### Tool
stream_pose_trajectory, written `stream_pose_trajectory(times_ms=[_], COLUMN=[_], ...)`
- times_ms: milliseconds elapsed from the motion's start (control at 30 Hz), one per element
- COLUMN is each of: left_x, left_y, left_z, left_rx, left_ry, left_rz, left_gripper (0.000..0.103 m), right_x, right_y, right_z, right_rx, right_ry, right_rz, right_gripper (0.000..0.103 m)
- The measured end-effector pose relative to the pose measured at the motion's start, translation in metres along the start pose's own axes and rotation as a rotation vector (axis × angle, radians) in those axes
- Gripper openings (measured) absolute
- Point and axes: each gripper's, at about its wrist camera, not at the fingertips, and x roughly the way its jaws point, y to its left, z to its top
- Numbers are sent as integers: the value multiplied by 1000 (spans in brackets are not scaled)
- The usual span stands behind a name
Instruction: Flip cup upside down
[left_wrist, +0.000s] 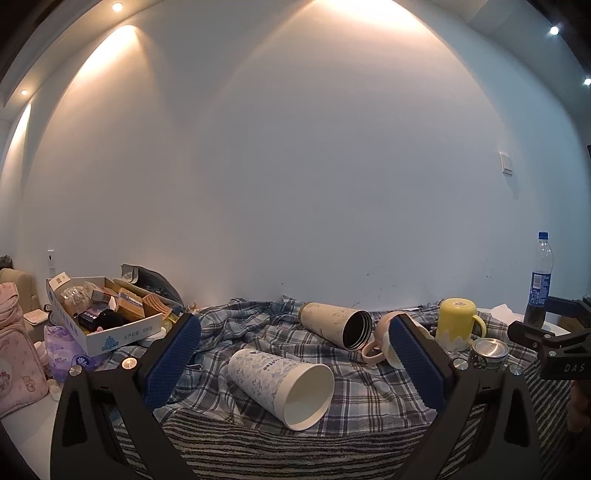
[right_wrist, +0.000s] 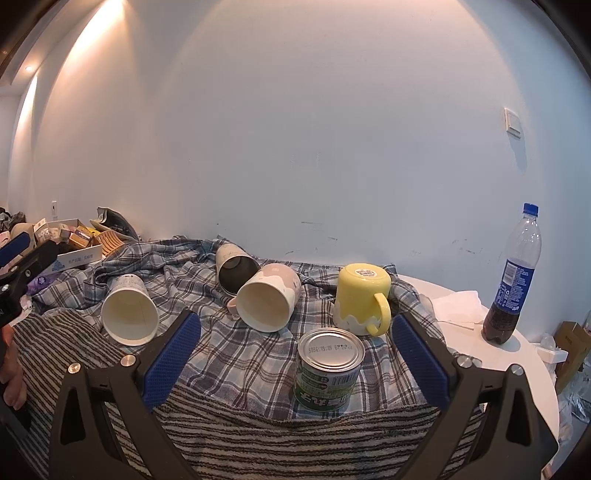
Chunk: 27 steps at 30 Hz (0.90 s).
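Note:
A patterned paper coffee cup (left_wrist: 282, 387) lies on its side on the plaid cloth, mouth toward me; it also shows in the right wrist view (right_wrist: 129, 314). A pink mug (right_wrist: 267, 301) lies on its side, partly hidden behind my left gripper's right finger (left_wrist: 413, 362). A cream thermos (left_wrist: 336, 325) lies on its side behind. A yellow mug (right_wrist: 364, 299) stands upside down. My left gripper (left_wrist: 295, 332) is open and empty, the paper cup between and beyond its fingers. My right gripper (right_wrist: 295, 332) is open and empty, just short of a tin can (right_wrist: 328, 365).
A plaid cloth (right_wrist: 229, 354) over a striped towel (right_wrist: 258, 439) covers the white table (right_wrist: 517, 354). A cola bottle (right_wrist: 513, 280) stands at the right. A cardboard box of clutter (left_wrist: 103, 317) and a pink bag (left_wrist: 16, 350) sit at the left. A white wall is behind.

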Motion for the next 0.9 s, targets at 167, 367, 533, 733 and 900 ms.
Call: stream_pose_trajectory(times_ms=[167, 367, 533, 733, 900], left_x=[-7, -23, -32, -14, 32], left_y=[11, 24, 37, 62, 82], left_z=[5, 18, 37, 53, 49], left_rx=[-52, -52, -22, -49, -110], left_ry=[-37, -141, -101, 60, 261], left_rz=[5, 94, 126, 146, 149], left_gripper=[103, 103, 103, 103, 103], right_x=[4, -4, -14, 8, 47], right_y=[1, 10, 6, 14, 35], right_z=[0, 12, 39, 82, 84], right_rx=[-6, -70, -37, 13, -13], right_ry=[23, 21, 7, 60, 115], right_rz=[1, 14, 40, -26, 41], right_gripper=[103, 103, 103, 103, 103])
